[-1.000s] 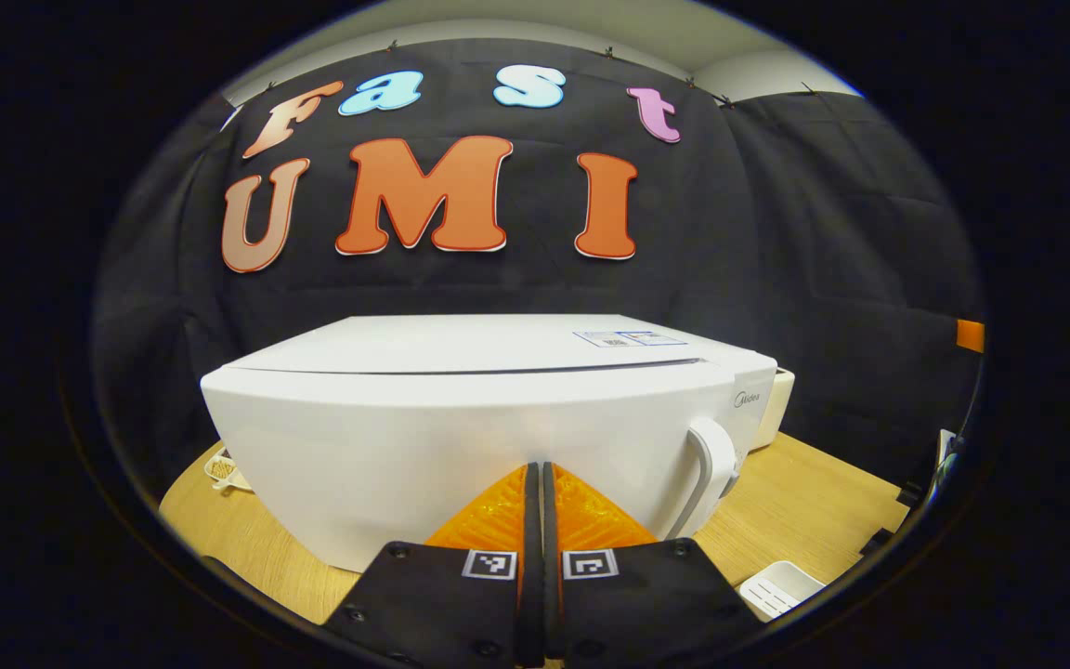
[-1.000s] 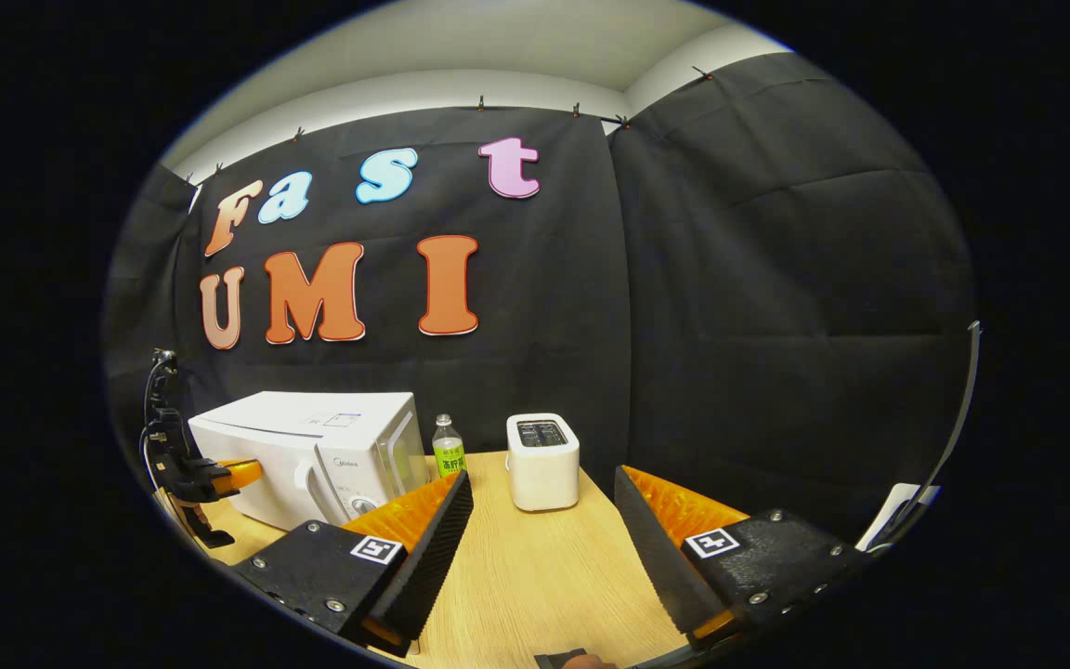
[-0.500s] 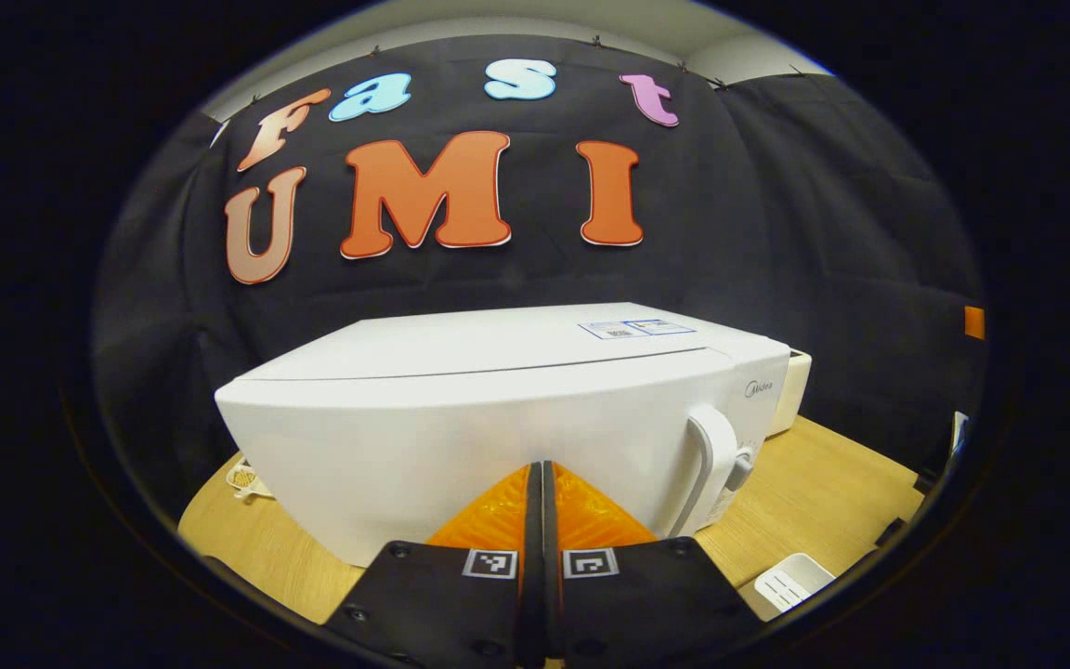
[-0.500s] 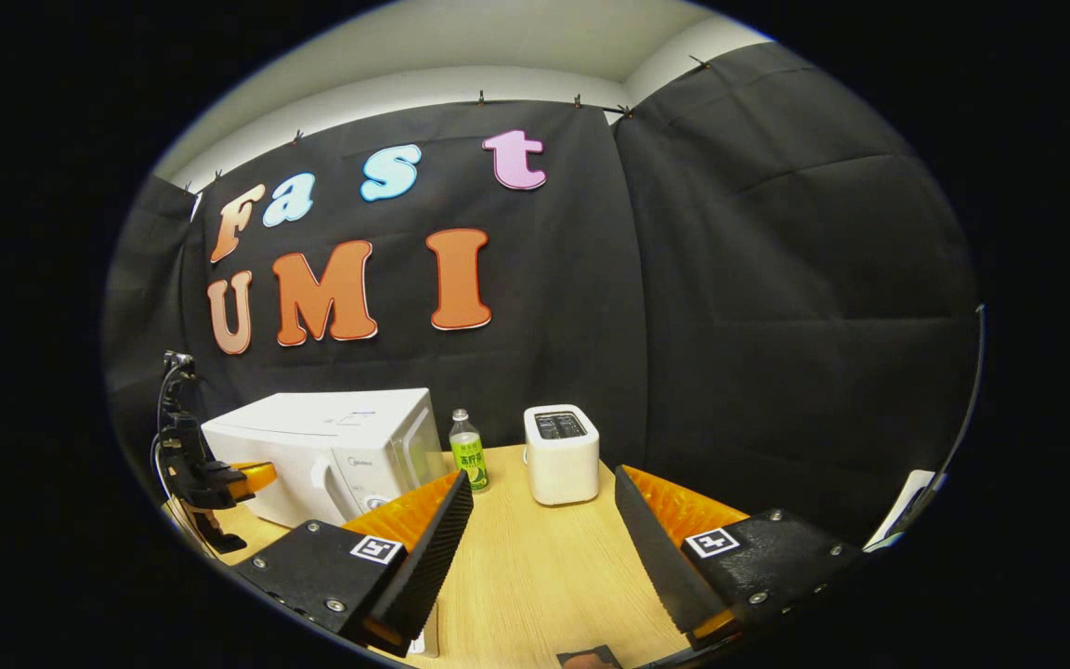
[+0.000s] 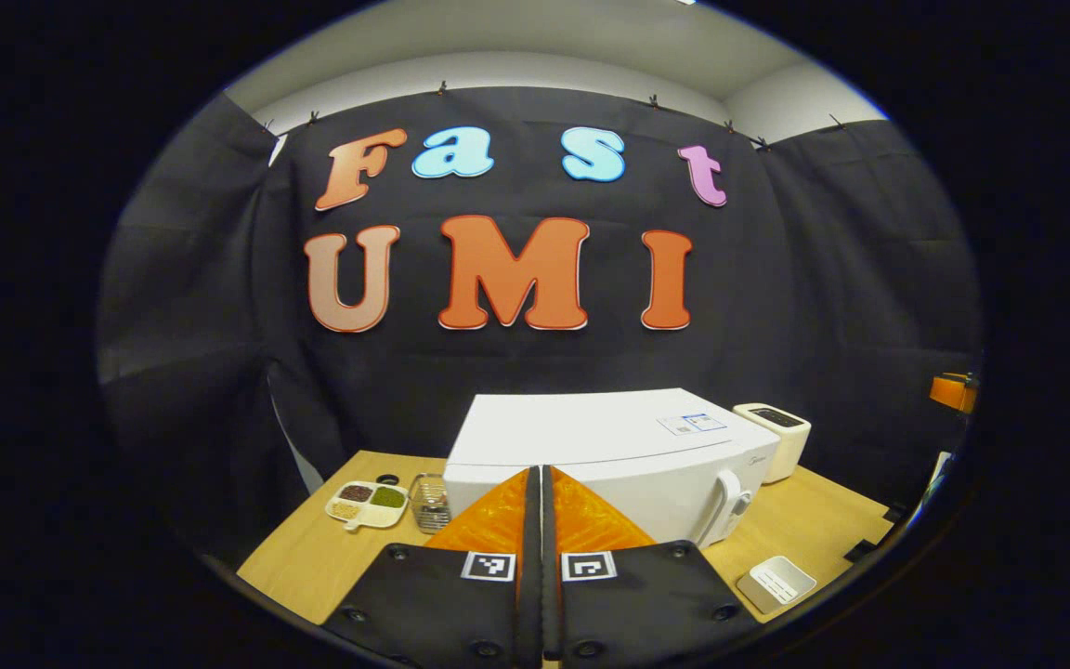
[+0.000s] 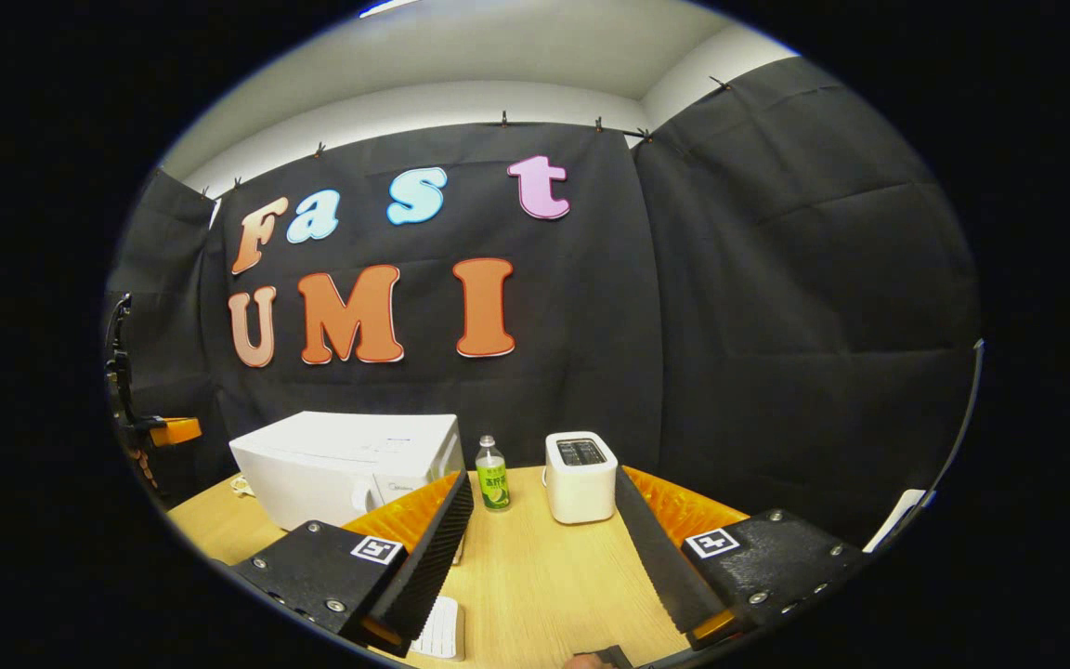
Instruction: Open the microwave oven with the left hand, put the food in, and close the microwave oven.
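Microwave (image 5: 591, 441) white, door handle (image 5: 725, 502) white, small blue-and-white sticker (image 5: 691, 424) on top; toaster (image 6: 580, 476) white with dark slots; bottle (image 6: 492, 474) clear, white cap, green label; table (image 6: 535, 576) light wood grain; divided dish (image 5: 366, 503) white, compartments holding dark brown, green and pale tan contents; small tray (image 5: 776, 583) white, ribbed; flat ribbed white object (image 6: 440, 630) on table; square black-and-white tags (image 5: 539, 565) on black gripper bodies; wall cloth black; ceiling strip off-white.
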Available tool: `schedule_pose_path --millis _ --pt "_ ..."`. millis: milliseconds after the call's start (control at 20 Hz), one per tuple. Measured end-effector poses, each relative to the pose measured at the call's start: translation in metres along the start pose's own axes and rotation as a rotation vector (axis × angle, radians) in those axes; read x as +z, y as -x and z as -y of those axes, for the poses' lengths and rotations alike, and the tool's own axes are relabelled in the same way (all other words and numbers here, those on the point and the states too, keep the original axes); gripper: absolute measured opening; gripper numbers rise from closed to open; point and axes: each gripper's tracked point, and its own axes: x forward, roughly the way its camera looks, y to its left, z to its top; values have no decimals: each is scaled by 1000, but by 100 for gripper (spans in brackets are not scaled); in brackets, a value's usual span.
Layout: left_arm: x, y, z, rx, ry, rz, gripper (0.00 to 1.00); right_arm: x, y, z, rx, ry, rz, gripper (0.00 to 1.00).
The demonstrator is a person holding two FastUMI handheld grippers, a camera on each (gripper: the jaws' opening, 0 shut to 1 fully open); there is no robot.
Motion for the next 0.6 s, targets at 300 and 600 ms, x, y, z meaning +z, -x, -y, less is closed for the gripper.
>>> schedule_pose_path --millis 300,600 --pt "44 63 -55 52 -39 71 57 22 3 -40 49 35 22 95" --pt "67 105 -95 133 -51 129 98 28 6 -77 109 47 22 95"
